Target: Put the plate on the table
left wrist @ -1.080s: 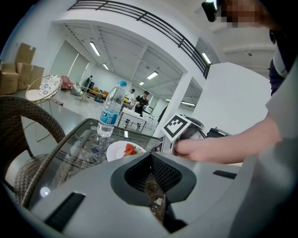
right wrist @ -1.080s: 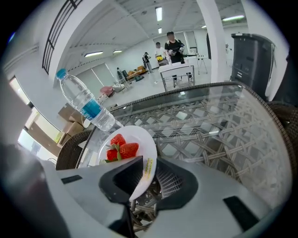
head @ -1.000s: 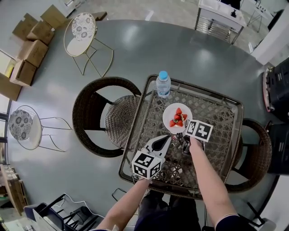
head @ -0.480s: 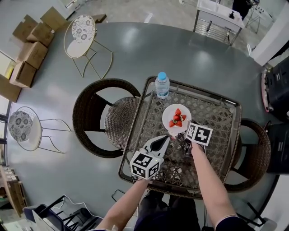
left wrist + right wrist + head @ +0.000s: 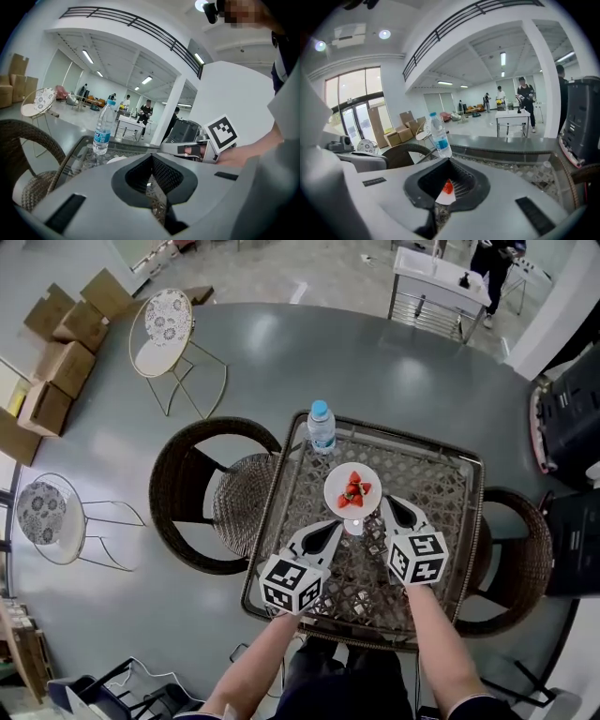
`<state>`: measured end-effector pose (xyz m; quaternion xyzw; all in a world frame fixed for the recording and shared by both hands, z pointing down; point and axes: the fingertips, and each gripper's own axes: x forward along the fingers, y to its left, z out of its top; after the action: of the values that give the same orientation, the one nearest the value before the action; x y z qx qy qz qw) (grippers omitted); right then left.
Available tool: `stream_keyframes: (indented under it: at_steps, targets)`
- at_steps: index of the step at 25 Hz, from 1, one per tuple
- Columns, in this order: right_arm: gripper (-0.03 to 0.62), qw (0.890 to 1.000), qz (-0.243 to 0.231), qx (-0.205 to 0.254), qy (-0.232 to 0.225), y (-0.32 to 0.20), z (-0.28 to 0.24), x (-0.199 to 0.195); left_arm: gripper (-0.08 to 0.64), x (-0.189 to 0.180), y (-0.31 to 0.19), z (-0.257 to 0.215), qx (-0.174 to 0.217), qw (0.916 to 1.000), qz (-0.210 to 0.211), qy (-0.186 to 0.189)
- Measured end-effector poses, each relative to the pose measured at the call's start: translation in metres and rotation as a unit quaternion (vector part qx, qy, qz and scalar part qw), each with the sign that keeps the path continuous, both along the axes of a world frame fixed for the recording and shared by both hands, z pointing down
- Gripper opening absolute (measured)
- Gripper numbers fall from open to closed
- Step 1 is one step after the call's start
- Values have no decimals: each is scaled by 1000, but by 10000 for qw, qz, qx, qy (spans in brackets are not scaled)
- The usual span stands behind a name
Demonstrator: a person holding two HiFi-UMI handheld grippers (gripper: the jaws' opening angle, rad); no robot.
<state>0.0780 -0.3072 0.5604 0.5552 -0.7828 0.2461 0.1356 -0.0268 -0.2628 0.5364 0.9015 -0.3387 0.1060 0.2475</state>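
Note:
A white plate with red strawberries lies flat on the glass-topped wicker table, near its middle. My right gripper is shut, its tips just off the plate's near right rim, with nothing between them. In the right gripper view the plate and a strawberry show through the gap behind the joined tips. My left gripper is shut and empty, a short way in front of the plate's near edge. Its joined tips point over the table, and the right gripper shows alongside.
A water bottle stands upright at the table's far left edge, beyond the plate. Dark wicker chairs sit at the left and right of the table. Two wire chairs and cardboard boxes are further left.
The right gripper has drawn back from the plate toward me and now points at its rim. The plate stays on the table. The left gripper has barely moved.

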Motion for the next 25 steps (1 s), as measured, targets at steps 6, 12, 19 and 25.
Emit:
stream_keyframes:
  at_steps: [6,12,19,25]
  targets:
    - [6,9962,-364,785,-127,22,-65,-13,6,10,7,-43,314,9995,83,40]
    - [5,9887,-569,1379,-179,42,-116,-21,6,14,17,-79,550,9984,67,146]
    - [5,9827,-671,1707,-260,53,-144,-26,6,20,25,-103,763,9969,94,162]
    - [5,9808,-722,1789,-299,58,-153,-28,6,24,32,-114,838,9963,96,167]
